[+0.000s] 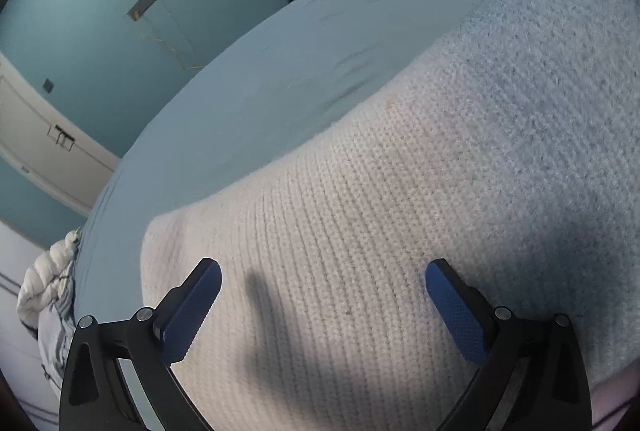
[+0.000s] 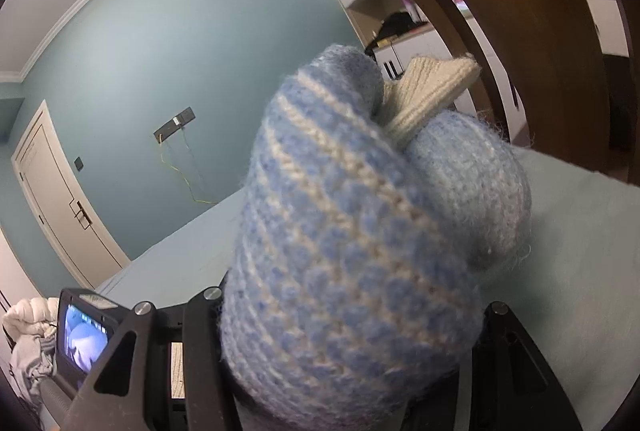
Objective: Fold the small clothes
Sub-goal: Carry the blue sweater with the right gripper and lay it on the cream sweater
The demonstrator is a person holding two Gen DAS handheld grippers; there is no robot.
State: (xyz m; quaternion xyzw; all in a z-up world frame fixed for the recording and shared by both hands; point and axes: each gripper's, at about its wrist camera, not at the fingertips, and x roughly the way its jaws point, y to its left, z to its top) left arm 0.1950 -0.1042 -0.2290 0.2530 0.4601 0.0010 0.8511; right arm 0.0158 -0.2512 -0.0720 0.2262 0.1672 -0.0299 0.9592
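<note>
A knit sweater, cream (image 1: 340,231) near me and pale blue (image 1: 540,91) farther right, lies across the bed's light blue sheet (image 1: 248,83). My left gripper (image 1: 324,295) hovers just over the cream part, its blue-padded fingers (image 1: 196,307) wide apart and open with nothing between them. In the right wrist view a bunched fold of blue knit with cream stripes (image 2: 340,223) and a cream ribbed edge (image 2: 432,87) fills the jaws. My right gripper (image 2: 344,335) is shut on this bundle and holds it above the sheet; its fingertips are hidden by the wool.
A brown wooden board (image 2: 520,11) rises at the far right end of the bed. A crumpled white and grey pile (image 2: 28,335) lies at the bed's left edge. A small lit screen (image 2: 84,335) sits low left. Teal wall and a white door (image 2: 60,199) stand behind.
</note>
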